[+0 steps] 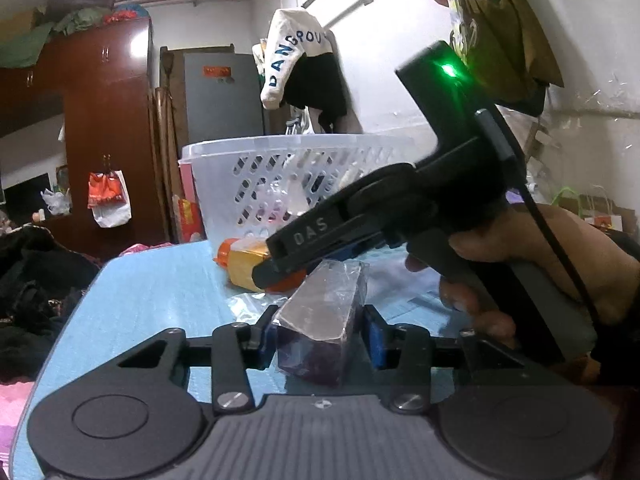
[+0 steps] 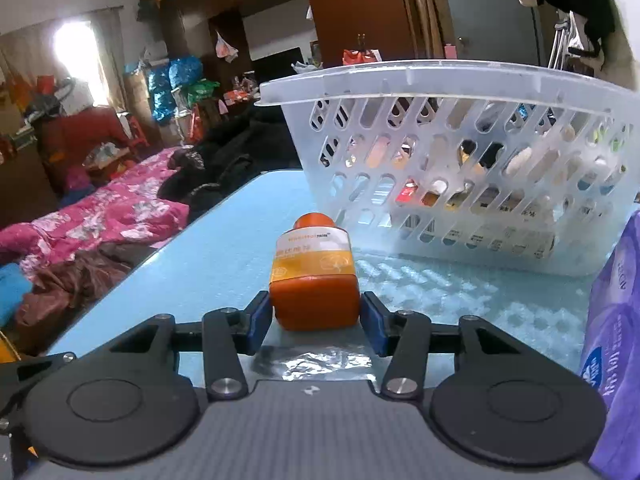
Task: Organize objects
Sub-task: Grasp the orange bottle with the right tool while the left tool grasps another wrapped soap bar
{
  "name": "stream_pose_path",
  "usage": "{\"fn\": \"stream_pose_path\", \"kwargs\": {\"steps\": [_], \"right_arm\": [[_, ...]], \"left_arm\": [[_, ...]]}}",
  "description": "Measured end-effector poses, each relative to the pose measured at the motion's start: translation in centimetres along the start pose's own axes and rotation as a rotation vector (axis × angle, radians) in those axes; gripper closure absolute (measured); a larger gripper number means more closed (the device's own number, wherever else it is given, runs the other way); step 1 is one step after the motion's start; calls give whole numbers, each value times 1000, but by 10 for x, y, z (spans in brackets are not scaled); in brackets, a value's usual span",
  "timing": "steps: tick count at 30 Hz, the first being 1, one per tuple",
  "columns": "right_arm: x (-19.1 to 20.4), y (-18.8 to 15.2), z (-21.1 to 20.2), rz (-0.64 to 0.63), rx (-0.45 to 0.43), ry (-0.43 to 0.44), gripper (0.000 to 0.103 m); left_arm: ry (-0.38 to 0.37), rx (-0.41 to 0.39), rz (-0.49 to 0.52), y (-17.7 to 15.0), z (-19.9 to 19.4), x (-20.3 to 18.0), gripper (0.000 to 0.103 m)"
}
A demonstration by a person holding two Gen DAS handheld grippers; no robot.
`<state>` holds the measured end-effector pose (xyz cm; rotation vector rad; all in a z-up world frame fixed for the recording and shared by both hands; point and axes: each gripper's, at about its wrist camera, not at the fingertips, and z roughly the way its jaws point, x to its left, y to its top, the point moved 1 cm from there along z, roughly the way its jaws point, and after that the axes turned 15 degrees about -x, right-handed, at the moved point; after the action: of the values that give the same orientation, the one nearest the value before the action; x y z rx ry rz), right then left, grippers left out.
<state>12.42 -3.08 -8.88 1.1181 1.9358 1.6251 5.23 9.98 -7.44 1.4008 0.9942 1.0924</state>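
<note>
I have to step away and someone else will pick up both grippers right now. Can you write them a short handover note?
Left claw: fingers on either side of the purple pack, which sits on the blue table; looks gripped or nearly so, not lifted.
Right claw: fingers bracket the orange bottle, lying on the table with its cap toward the basket; small gaps show, so not yet clamped.
Basket: straight ahead on the table, already holding assorted items.
Done: those items are in the basket.
Left: close on the bottle, lift both things, and probably drop them in the basket.
</note>
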Motion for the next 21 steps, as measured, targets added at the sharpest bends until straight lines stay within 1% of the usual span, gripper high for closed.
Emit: {"fn": "stream_pose_path", "kwargs": {"steps": [4, 7, 13, 18, 21], "right_arm": [[2, 0, -7, -7, -42, 13, 51], [2, 1, -11, -8, -67, 12, 51], [1, 4, -8, 6, -58, 16, 51], [4, 3, -5, -6, -43, 20, 51], [6, 4, -10, -23, -79, 18, 52]], "left_arm": [[13, -11, 24, 3, -10, 5, 56], [8, -12, 12, 6, -16, 16, 56], [21, 0, 41, 5, -18, 24, 56], [70, -8, 22, 10, -21, 39, 56], [95, -21, -11, 11, -22, 50, 57]]}}
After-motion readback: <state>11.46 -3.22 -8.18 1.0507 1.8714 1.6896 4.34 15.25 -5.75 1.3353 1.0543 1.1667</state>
